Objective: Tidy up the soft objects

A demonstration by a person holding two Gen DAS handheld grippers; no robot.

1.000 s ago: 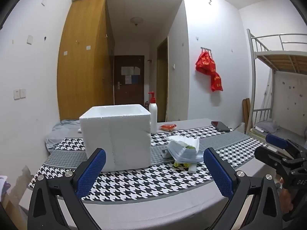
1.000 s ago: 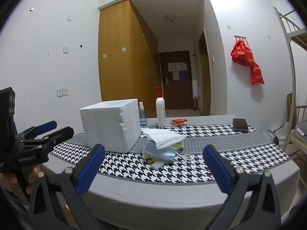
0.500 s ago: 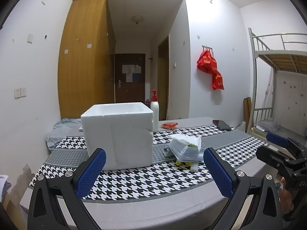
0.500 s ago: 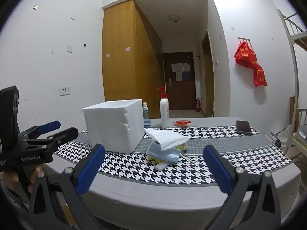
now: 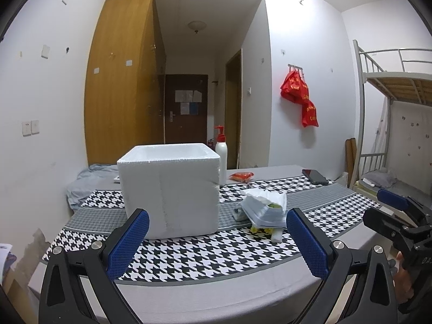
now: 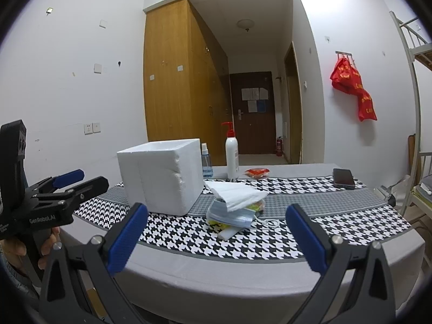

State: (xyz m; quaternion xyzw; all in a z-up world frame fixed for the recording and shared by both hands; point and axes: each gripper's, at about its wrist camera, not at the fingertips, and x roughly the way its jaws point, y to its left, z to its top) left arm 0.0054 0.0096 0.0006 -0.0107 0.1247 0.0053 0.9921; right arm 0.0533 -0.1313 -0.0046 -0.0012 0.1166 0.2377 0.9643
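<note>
A pile of soft things [image 6: 236,206] lies on the houndstooth tablecloth: white folded tissue on top, blue face masks under it, something yellow-green below; it also shows in the left wrist view [image 5: 266,210]. A white foam box [image 5: 170,191] stands open-topped to its left, also in the right wrist view [image 6: 162,176]. My left gripper [image 5: 217,241] is open and empty, near the table's front edge. My right gripper [image 6: 216,240] is open and empty, also short of the table, to the right of the left one.
A white pump bottle [image 6: 232,156], a small blue spray bottle [image 6: 206,162], a red packet [image 6: 256,172] and a dark phone [image 6: 343,178] sit at the table's far side. A bunk bed [image 5: 397,124] stands right. A wardrobe [image 5: 124,78] stands behind.
Both grippers have drifted slightly, the views shifting a little; both stay open and empty. Nothing on the table has moved.
</note>
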